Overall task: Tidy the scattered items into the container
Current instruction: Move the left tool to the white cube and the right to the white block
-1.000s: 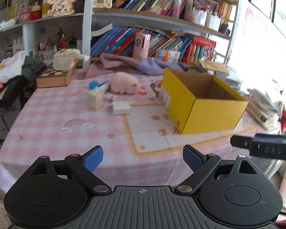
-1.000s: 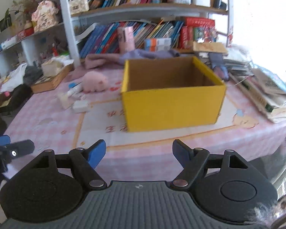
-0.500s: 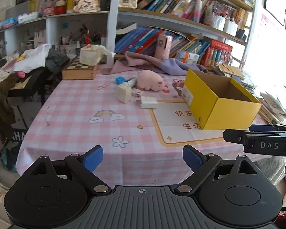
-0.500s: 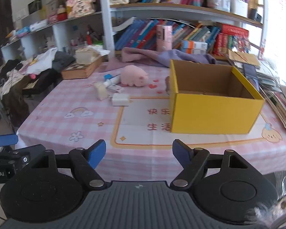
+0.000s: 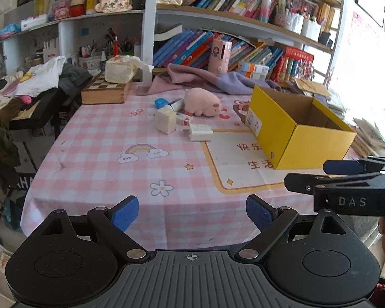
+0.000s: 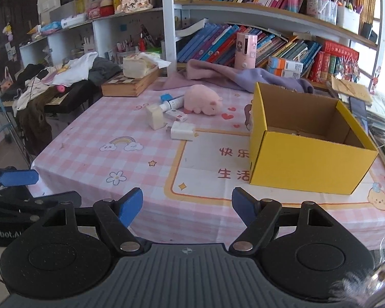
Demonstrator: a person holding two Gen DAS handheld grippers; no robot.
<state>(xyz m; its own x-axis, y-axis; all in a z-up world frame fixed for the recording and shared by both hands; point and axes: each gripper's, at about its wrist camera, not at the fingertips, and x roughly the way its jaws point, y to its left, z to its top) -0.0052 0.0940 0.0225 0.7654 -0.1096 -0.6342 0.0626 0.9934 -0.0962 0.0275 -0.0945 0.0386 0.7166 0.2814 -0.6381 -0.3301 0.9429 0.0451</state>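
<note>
Bookshelves crowd the wall behind a tabletop (image 5: 95, 154) in pink check cloth. From my left wrist view, my left tool (image 5: 192, 211) hangs at the near edge, spread wide and empty. The pink plush pig (image 5: 202, 102), cream block (image 5: 165, 121), white charger (image 5: 199, 132) and blue-capped tube (image 5: 170, 104) cluster mid-tabletop, left of the open yellow box (image 5: 295, 131). From my right wrist view, my right tool (image 6: 187, 206) gapes empty too (nothing between its pads), facing that box (image 6: 308, 159); the pig (image 6: 202, 99) lies beyond.
</note>
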